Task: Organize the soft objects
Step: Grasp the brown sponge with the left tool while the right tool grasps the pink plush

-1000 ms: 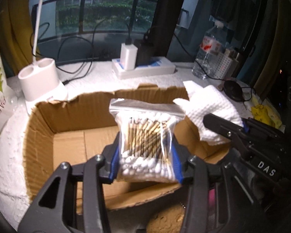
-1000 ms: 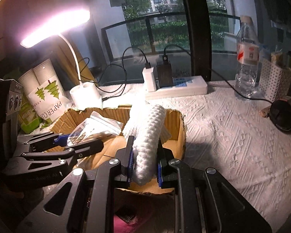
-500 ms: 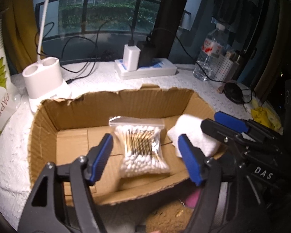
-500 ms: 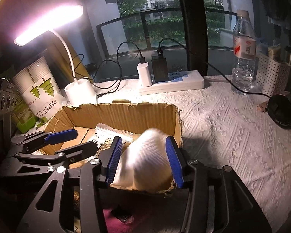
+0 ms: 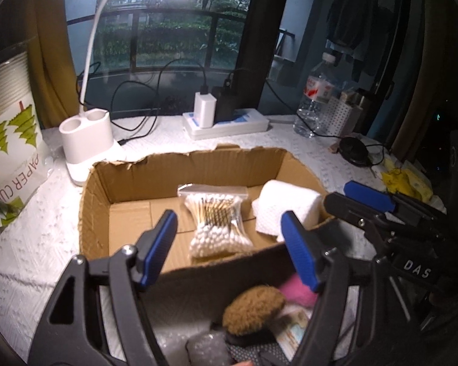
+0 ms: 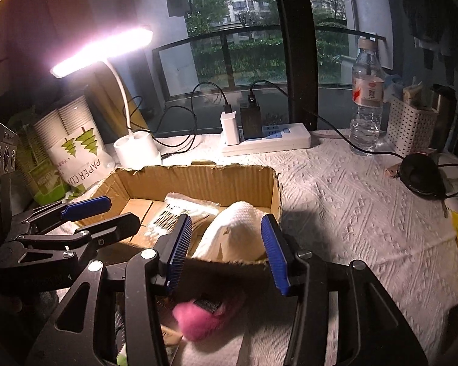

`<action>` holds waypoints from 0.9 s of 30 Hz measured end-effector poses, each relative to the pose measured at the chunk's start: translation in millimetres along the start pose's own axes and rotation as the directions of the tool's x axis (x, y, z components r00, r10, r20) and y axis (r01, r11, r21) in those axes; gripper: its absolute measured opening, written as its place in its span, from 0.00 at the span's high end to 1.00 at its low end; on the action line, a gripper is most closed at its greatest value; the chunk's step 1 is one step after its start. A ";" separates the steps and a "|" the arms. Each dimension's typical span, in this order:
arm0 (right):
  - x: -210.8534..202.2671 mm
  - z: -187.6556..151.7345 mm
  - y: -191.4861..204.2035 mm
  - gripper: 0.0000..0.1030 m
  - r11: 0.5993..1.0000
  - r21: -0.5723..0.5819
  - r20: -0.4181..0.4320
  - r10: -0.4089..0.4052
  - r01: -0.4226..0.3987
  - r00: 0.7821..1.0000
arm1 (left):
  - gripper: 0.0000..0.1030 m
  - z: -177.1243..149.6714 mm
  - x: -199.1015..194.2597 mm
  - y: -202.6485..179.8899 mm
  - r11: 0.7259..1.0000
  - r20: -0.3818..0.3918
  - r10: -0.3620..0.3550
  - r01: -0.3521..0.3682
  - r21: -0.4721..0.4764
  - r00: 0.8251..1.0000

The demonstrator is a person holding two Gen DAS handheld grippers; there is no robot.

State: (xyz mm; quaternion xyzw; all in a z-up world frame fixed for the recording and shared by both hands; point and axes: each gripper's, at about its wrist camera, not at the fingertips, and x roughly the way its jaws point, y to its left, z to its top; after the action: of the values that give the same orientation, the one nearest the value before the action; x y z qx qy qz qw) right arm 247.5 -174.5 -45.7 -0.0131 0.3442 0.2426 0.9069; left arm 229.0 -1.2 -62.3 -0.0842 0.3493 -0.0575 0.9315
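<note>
A bag of cotton swabs lies flat in the cardboard box, with a folded white cloth beside it at the box's right end. My left gripper is open and empty, just above the box's near wall. My right gripper is open and empty over the near right corner, with the white cloth below and beyond it. The swab bag shows in the right wrist view. A brown fuzzy item and a pink fuzzy item lie in front of the box.
A white lamp base, a paper cup pack, a power strip with chargers and cables, a water bottle, a white basket and a black round object stand around the box on the white cloth-covered table.
Both grippers opened and let go: the swab bag and the white cloth dropped into the box. Both grippers then drew back and up from the box.
</note>
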 end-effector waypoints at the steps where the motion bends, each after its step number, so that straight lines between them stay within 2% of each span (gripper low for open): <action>1: -2.6 -1.9 1.2 0.51 1.000 -0.001 0.001 -0.002 0.002 1.000 | 0.30 -2.0 -3.8 -0.4 1.000 0.005 0.001 -0.001 0.000 1.000; 13: -24.4 -22.4 12.1 0.51 1.000 0.004 0.011 -0.020 0.020 1.000 | 0.30 -23.1 -25.9 -2.9 1.000 0.010 -0.009 0.009 0.006 1.000; 27: -20.0 -45.7 12.9 0.51 1.000 0.017 -0.033 -0.016 0.017 0.999 | 0.30 -49.4 -18.9 -5.5 1.000 -0.040 -0.009 0.009 -0.001 0.999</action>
State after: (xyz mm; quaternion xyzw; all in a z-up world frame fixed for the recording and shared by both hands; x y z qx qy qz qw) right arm 200.6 -180.5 -66.1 -0.0121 0.3608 0.2318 0.9033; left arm 182.0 -9.3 -85.8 -0.0850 0.3676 -0.0635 0.9239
